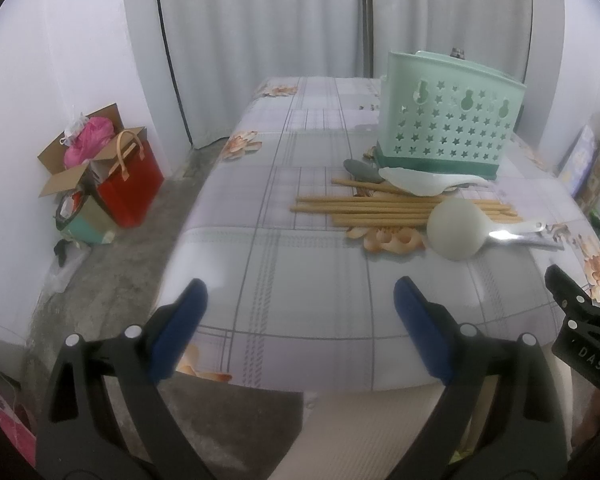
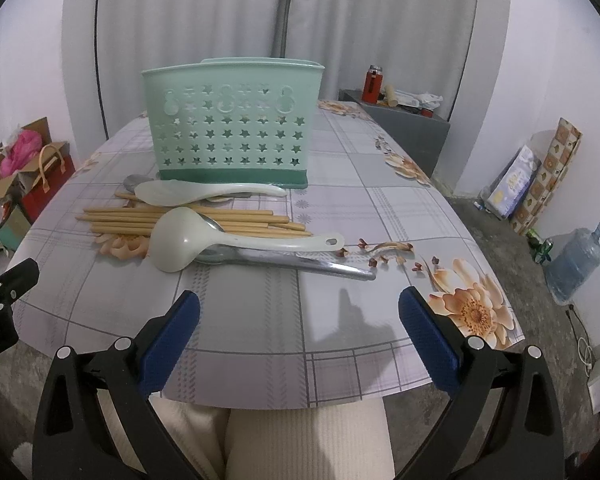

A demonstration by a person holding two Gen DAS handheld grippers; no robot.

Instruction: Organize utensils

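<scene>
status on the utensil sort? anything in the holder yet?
Done: nothing that shows. The green holder stands upright; its inside is hidden, but no handles stick out above the rim.
In hand: nothing. The left gripper and right gripper are both open near the table's front edge.
Left: the chopsticks, white ladle, white rice paddle and metal spoon lie piled before the holder.

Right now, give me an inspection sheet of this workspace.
Surface: table under a checked floral cloth.
Job's things: green caddy upright; chopsticks, white ladle, rice paddle, metal spoon lying in front.
Clutter: nothing seen on the table.
Grippers: left gripper and right gripper open, empty.
Cables: white cord on floor.
Surroundings: red bag, water jug, curtains.
</scene>
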